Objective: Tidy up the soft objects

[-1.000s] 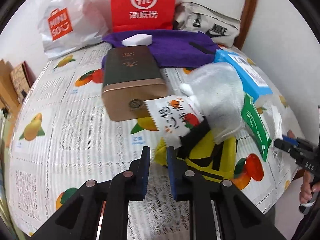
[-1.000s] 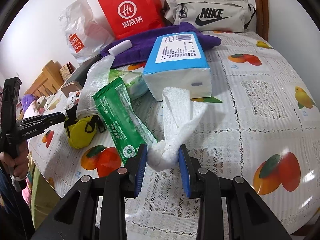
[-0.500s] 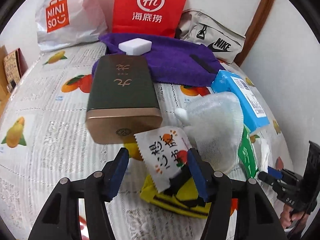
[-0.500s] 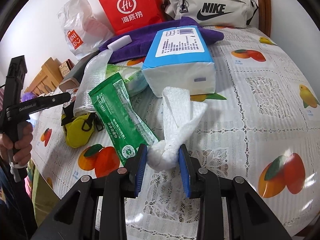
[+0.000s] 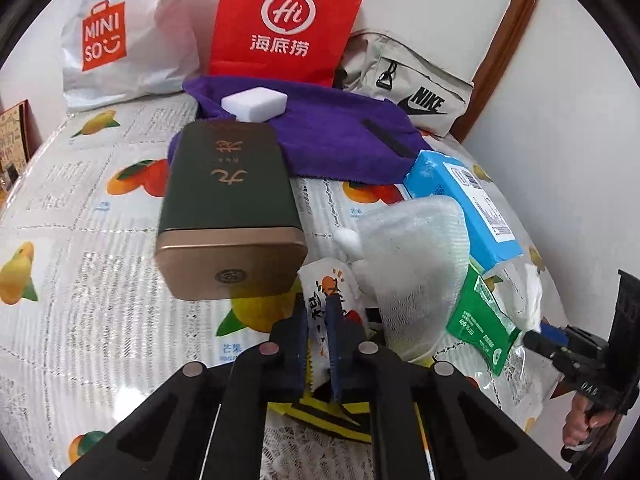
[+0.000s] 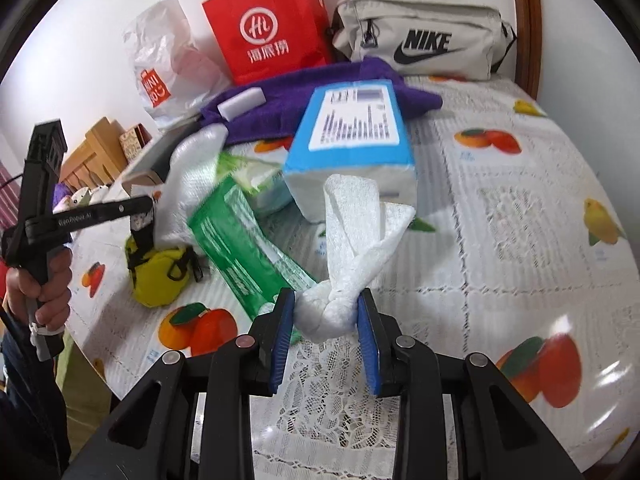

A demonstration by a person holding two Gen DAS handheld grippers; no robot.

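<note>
My left gripper (image 5: pixel 316 320) is shut on a white snack packet (image 5: pixel 330 286) with orange print, which lies over a yellow pouch (image 5: pixel 320 408); the pouch also shows in the right wrist view (image 6: pixel 158 274). My right gripper (image 6: pixel 326 320) is shut on the knot of a white knotted cloth (image 6: pixel 352 236) on the tablecloth. A white mesh bag (image 5: pixel 416 256), a green wipes pack (image 6: pixel 244 240) and a blue tissue pack (image 6: pixel 354 140) lie between the two grippers. A purple towel (image 5: pixel 336 140) with a white sponge (image 5: pixel 254 102) lies behind.
A dark green and gold tin (image 5: pixel 228 200) lies left of the snack packet. A red paper bag (image 5: pixel 286 20), a white Miniso bag (image 5: pixel 120 36) and a grey Nike bag (image 6: pixel 420 40) stand along the wall. The table edge (image 6: pixel 100 364) is at the left.
My left gripper opened, moved forward around the snack packet and then shut on it. My right gripper kept its hold on the knotted cloth and barely moved.
</note>
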